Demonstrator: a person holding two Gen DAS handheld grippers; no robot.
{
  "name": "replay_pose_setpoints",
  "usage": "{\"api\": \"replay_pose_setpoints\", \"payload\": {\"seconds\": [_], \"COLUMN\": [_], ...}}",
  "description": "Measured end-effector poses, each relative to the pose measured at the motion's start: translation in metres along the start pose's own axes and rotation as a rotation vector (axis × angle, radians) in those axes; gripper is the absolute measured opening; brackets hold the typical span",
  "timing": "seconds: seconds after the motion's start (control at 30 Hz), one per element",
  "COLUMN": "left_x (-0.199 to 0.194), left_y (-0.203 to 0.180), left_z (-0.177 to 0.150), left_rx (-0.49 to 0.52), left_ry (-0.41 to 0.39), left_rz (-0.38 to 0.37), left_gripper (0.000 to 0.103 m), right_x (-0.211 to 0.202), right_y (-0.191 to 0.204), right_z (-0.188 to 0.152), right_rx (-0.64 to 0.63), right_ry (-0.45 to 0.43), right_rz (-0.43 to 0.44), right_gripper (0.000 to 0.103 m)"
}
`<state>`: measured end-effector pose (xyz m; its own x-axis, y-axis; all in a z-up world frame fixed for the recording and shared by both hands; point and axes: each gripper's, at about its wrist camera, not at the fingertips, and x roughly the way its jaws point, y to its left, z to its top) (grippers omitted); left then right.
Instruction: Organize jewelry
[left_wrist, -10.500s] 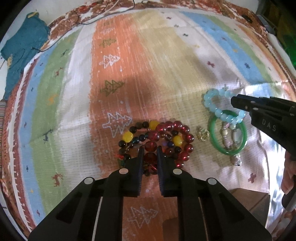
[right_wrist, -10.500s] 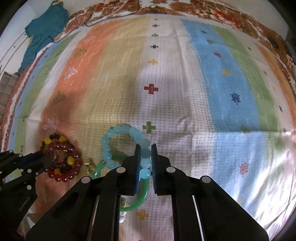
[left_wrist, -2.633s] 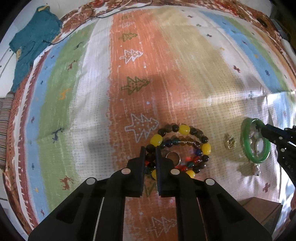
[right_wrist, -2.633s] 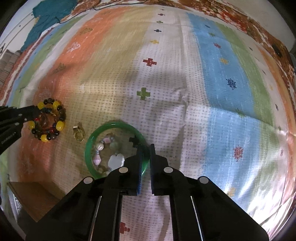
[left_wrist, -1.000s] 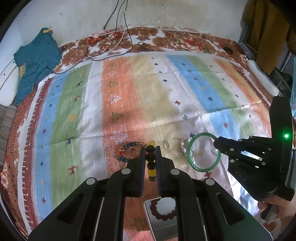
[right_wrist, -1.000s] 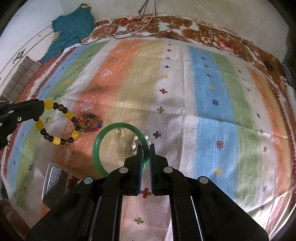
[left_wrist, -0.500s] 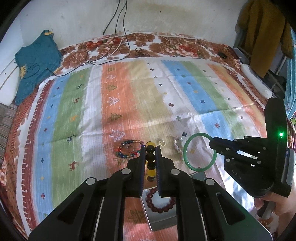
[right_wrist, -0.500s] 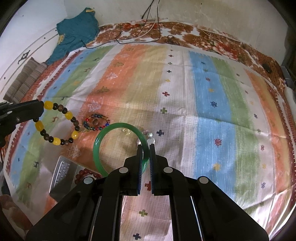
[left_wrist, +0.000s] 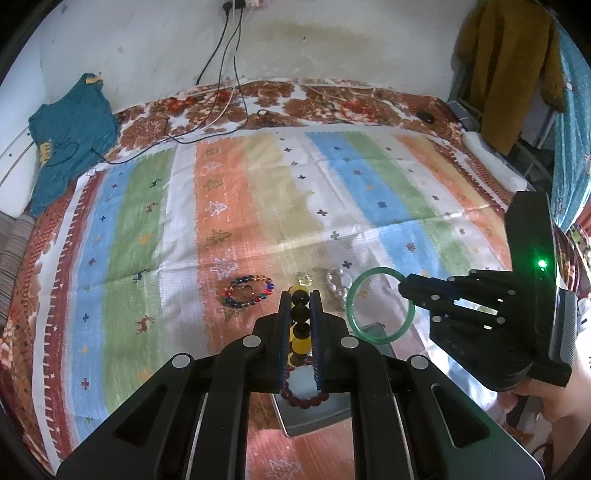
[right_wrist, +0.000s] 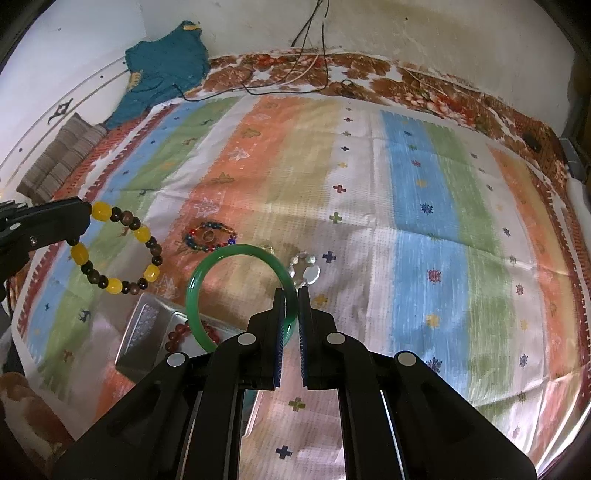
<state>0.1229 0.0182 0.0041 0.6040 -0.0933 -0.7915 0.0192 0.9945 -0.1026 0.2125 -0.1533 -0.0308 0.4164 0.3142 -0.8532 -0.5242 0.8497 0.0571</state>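
1. We hold the left gripper (left_wrist: 300, 295) above the metal tray (left_wrist: 317, 415), its fingers (left_wrist: 284, 314) pinching the yellow-and-brown bead bracelet (right_wrist: 114, 251), which hangs in the air clear of the bed.
2. Our right gripper (right_wrist: 291, 295) is also raised over the tray, its fingers (right_wrist: 279, 314) pressed on the rim of the green bangle (right_wrist: 240, 291), which stands out ahead of them over the tray's far end.
3. Inside the tray lies a dark red bead bracelet (left_wrist: 304, 393).
4. Beyond the tray, on the striped blanket (left_wrist: 258, 192), sit a multicoloured bead bracelet (left_wrist: 248, 291) with a ring (right_wrist: 209, 235) inside its loop, a small gold-toned piece (left_wrist: 304, 279) and a pale pearly bracelet (right_wrist: 305, 269).
5. Farther from the tray, at the bed's far corner, lies a teal garment (left_wrist: 68, 136).
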Motion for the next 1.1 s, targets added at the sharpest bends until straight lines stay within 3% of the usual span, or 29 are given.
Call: {"api": "replay_pose_setpoints", "payload": {"seconds": [1.1], "left_x": [-0.021], "left_y": [-0.018], "left_z": [-0.042], "left_rx": [0.031], "left_ry": [0.006], "left_rz": [0.005], "left_gripper": [0.01], "right_x": [-0.023], "right_y": [0.027], "right_z": [-0.041], "right_rx": [-0.064], "right_ry": [0.019], "right_rz": [0.024], "right_gripper": [0.008]}}
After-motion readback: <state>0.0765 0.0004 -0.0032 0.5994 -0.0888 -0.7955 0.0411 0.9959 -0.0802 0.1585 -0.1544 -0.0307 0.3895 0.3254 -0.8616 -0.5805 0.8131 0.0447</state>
